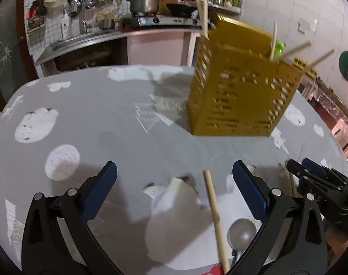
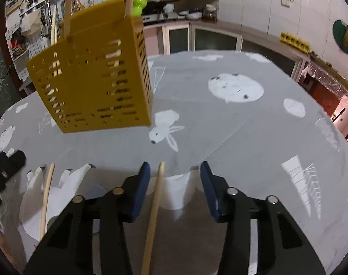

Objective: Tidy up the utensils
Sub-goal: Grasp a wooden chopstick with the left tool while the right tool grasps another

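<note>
A yellow perforated utensil holder (image 1: 238, 91) was seen standing on the table (image 1: 105, 119), which was covered with a grey cloth printed with white figures, and several wooden chopsticks (image 1: 202, 13) were seen sticking out of its top. The left claw (image 1: 174, 183) was held released above the near edge, with a loose wooden chopstick (image 1: 216, 217) and a metal spoon (image 1: 241, 232) lying on the cloth between its spread fingers. The right claw (image 2: 174, 178) was likewise held released, with another wooden stick (image 2: 154, 210) seen between its fingers and a paler stick (image 2: 47, 197) lying just to its left.
</note>
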